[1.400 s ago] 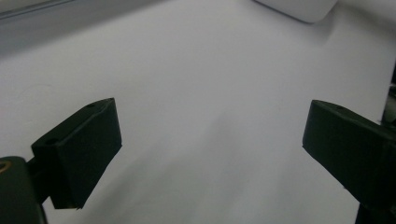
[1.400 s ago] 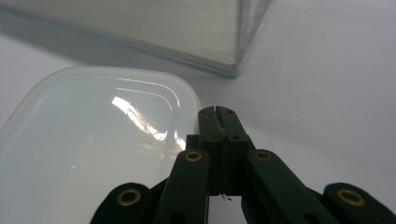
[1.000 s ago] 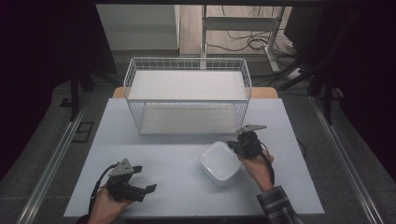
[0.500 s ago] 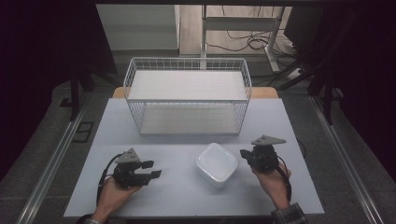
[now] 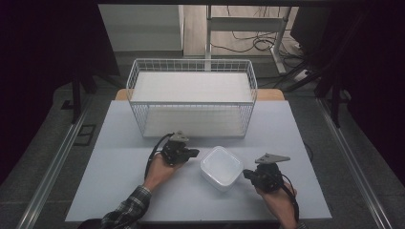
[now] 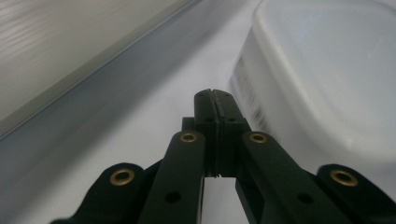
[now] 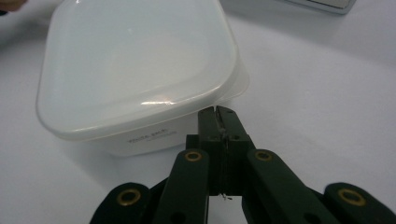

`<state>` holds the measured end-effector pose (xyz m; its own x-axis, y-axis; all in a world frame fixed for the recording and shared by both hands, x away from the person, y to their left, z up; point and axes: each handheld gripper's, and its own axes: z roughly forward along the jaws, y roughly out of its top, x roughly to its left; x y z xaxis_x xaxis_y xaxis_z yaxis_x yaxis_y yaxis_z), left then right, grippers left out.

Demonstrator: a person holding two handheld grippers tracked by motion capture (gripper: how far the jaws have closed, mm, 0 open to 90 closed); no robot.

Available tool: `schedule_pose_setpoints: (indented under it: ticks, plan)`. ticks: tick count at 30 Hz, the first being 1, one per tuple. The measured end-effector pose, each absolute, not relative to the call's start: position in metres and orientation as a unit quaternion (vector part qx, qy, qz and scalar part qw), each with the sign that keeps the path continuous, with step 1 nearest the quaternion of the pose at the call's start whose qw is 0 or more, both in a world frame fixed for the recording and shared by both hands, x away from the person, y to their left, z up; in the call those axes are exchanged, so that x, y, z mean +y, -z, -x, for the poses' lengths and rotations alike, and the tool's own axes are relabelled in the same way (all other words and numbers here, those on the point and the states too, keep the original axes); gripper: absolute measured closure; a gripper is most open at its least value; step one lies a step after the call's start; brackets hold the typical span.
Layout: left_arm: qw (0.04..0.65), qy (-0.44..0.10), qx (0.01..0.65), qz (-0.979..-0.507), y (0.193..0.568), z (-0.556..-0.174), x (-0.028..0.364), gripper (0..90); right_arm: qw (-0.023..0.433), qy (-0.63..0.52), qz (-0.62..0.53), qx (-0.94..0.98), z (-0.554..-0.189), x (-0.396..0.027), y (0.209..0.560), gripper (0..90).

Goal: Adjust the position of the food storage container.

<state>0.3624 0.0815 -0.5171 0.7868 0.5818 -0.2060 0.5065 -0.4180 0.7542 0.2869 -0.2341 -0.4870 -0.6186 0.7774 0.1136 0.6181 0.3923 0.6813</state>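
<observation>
High view: pale grey desk (image 5: 119, 191) on a grey floor, dark surroundings both sides, cables on the floor (image 5: 253, 45) at the back by a metal frame. White wire basket (image 5: 191, 102) sits at the far edge of the desk, white board laid across its top. White lidded container (image 5: 221, 167) lies on the desk in front of the basket, between the two hands. Left tongs (image 5: 195, 153) just left of the container, pointing at it; plaid sleeve (image 5: 126, 210) behind. Right tongs (image 5: 246, 174) just right of it, grey plate on top.

Left gripper view: left tongs (image 6: 215, 100) pressed together, nothing between them, tips just beside the container (image 6: 322, 79) wall. Bare desk surface beyond, blurred.

Right gripper view: right tongs (image 7: 218, 112) pressed together, empty, tips at the container (image 7: 135, 70) corner below its lid rim; cannot tell if touching. Small printed label on the container's side.
</observation>
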Motion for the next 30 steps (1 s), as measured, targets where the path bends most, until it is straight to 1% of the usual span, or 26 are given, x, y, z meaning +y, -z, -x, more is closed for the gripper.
schedule_pose_setpoints:
  ticks: [4,6,7,9,19,27,30]
  plan:
    - [0.422,-0.049,0.313,-0.849,0.516,-0.359,0.068,90.0,0.11,-0.359,-0.426,0.823,-0.293,-0.235,0.488,89.1]
    - [0.409,-0.06,0.31,-0.856,0.515,-0.356,0.068,90.0,0.109,-0.361,-0.428,0.821,-0.297,-0.233,0.489,89.1]
    - [0.412,-0.055,0.312,-0.854,0.515,-0.354,0.068,90.0,0.108,-0.362,-0.428,0.821,-0.3,-0.231,0.489,89.1]
    - [0.399,-0.063,0.318,-0.857,0.514,-0.351,0.073,90.0,0.108,-0.362,-0.425,0.823,-0.304,-0.226,0.49,89.2]
    - [0.397,-0.049,0.354,-0.845,0.515,-0.338,0.104,90.0,0.09,-0.374,-0.399,0.833,-0.322,-0.201,0.499,89.3]
    - [0.387,-0.052,0.37,-0.843,0.512,-0.315,0.124,90.0,0.075,-0.381,-0.379,0.84,-0.326,-0.184,0.502,89.3]
    - [0.38,-0.063,0.372,-0.845,0.51,-0.305,0.131,90.0,0.069,-0.382,-0.369,0.845,-0.323,-0.176,0.502,89.3]
